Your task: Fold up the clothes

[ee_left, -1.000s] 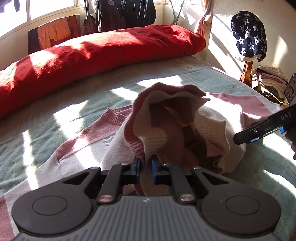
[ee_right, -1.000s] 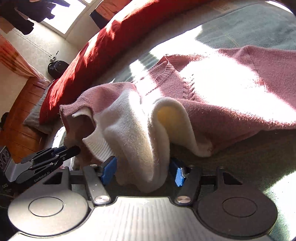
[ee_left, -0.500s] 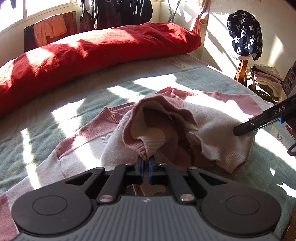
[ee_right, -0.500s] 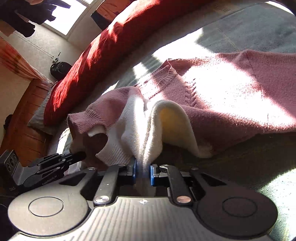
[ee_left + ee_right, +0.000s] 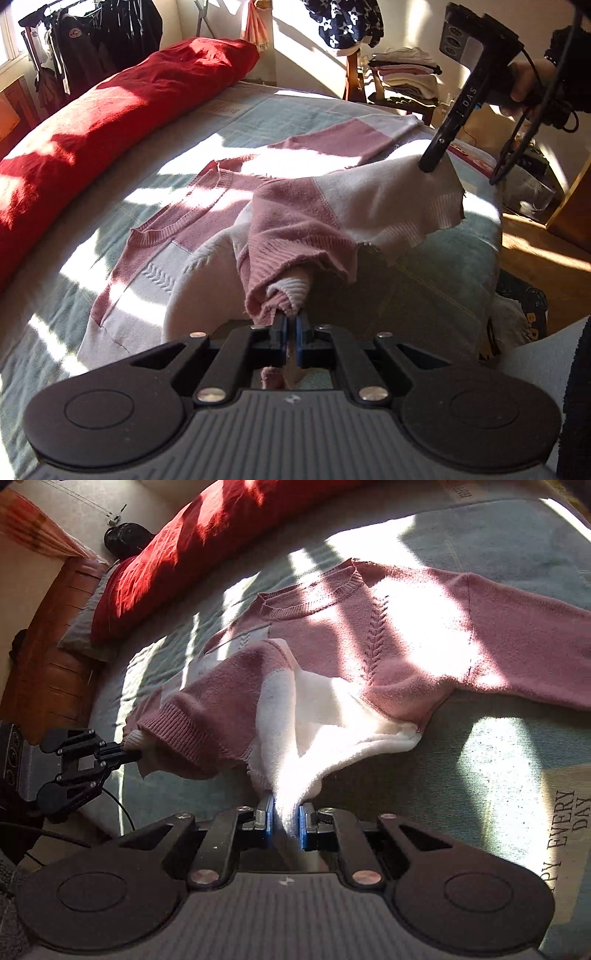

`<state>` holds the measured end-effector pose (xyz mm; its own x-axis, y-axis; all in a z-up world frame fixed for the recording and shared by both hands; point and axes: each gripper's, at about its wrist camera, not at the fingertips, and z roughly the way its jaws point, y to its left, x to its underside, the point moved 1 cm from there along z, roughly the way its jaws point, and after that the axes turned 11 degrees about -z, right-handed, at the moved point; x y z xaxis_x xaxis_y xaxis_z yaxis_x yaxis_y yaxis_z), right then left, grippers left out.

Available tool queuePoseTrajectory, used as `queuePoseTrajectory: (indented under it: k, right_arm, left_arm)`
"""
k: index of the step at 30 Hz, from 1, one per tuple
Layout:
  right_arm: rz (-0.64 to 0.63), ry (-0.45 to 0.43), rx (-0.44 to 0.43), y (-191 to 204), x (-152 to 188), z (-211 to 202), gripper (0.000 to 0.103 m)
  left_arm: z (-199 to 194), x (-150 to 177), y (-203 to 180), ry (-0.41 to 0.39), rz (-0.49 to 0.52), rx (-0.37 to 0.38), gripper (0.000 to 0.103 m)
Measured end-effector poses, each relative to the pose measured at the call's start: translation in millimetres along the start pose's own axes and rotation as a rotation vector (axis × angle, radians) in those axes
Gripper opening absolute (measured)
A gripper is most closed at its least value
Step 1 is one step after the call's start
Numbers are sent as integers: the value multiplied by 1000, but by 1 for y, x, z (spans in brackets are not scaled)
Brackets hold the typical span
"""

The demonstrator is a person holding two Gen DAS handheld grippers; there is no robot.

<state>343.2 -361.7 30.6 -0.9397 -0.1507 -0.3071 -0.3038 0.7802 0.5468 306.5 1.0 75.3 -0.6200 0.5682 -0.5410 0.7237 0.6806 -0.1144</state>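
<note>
One pink-and-white sweater, two grippers, left and right, one red bolster, one bed.

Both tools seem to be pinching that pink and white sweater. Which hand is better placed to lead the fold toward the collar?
Probably the left. The left tool grips the sleeve cuff, lifted over the sweater body. The right tool holds the white hem at the bed's near edge, better kept as an anchor.

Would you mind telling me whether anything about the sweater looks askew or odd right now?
The sweater lies crooked: its lower part is bunched and lifted off the bed by the left claw and right claw, one sleeve still spread flat. No damage shows.
</note>
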Motion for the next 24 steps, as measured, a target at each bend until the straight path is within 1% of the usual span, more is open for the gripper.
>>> queuePoseTrajectory:
  k: [3, 5, 7, 8, 11, 12, 14, 17, 18, 19, 22, 24]
  right_arm:
    - [25, 89, -9, -1, 22, -2, 15]
    - [29, 176, 11, -4, 41, 3, 15]
    - [14, 249, 43, -8, 58, 12, 15]
    - [8, 285, 65, -11, 66, 17, 15]
    - [13, 385, 160, -29, 90, 40, 16]
    - [17, 408, 187, -34, 95, 46, 18]
    - [-24, 454, 245, -36, 102, 56, 18]
    - [-71, 447, 270, -29, 102, 53, 20]
    - [-86, 437, 274, -26, 100, 52, 20]
    - [-99, 409, 265, -21, 95, 49, 20]
    - [-137, 326, 238, -5, 80, 40, 23]
    - [-164, 272, 219, 6, 69, 36, 28]
  left_arm:
    - [-3, 23, -21, 101, 16, 95, 2]
    - [-1, 41, -32, 173, 31, 138, 2]
    - [7, 59, -37, 250, 1, 168, 2]
    - [13, 69, -40, 298, 2, 182, 2]
    - [28, 90, -48, 364, 39, 165, 3]
    - [34, 95, -47, 397, 25, 156, 3]
    - [34, 100, -42, 421, -3, 147, 5]
    - [27, 103, -33, 437, -56, 146, 5]
    - [24, 103, -30, 439, -75, 148, 5]
    - [21, 103, -27, 434, -86, 142, 5]
    - [16, 106, -13, 425, -137, 76, 6]
    - [20, 106, 2, 391, -238, 28, 7]
